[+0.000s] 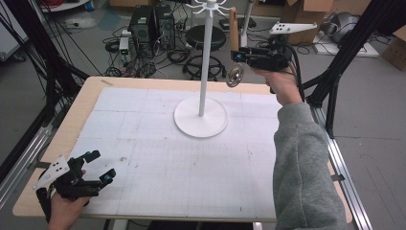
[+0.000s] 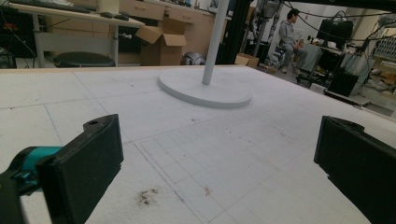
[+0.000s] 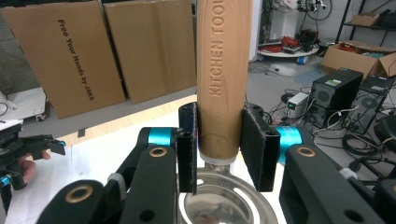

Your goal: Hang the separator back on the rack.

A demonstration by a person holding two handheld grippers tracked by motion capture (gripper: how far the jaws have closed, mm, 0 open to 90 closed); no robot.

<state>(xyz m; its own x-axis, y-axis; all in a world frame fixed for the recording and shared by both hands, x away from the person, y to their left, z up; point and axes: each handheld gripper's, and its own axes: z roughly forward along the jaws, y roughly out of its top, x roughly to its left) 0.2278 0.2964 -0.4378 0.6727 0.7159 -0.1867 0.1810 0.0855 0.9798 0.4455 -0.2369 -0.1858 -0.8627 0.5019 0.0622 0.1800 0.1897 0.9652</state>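
while the right gripper (image 1: 239, 57) is clenched on the wooden handle (image 3: 223, 70) of a kitchen tool, pads pressing both sides of it, the tool hangs in the air just right of the white stand's pole (image 1: 206, 62), well above the table (image 1: 86, 96). long axis runs upright: handle end up, the round metal head (image 1: 235, 75) hanging below the jaws. in the right gripper view the handle rises straight up between the jaws, metal head at the bottom edge. the hook ring (image 1: 209, 6) at the top of the pole sits up and to the left of the gripper in the high view, so the hanging end of the handle is already near hook height, judging by that view; probably the next move is a short sideways shift toward the pole, depth hard to tell. the left gripper (image 1: 98, 167) rests at the near left corner of the table, jaws released and wide, nothing between them, well apart from the stand base (image 1: 201, 120). right hand is clearly the nearer one.
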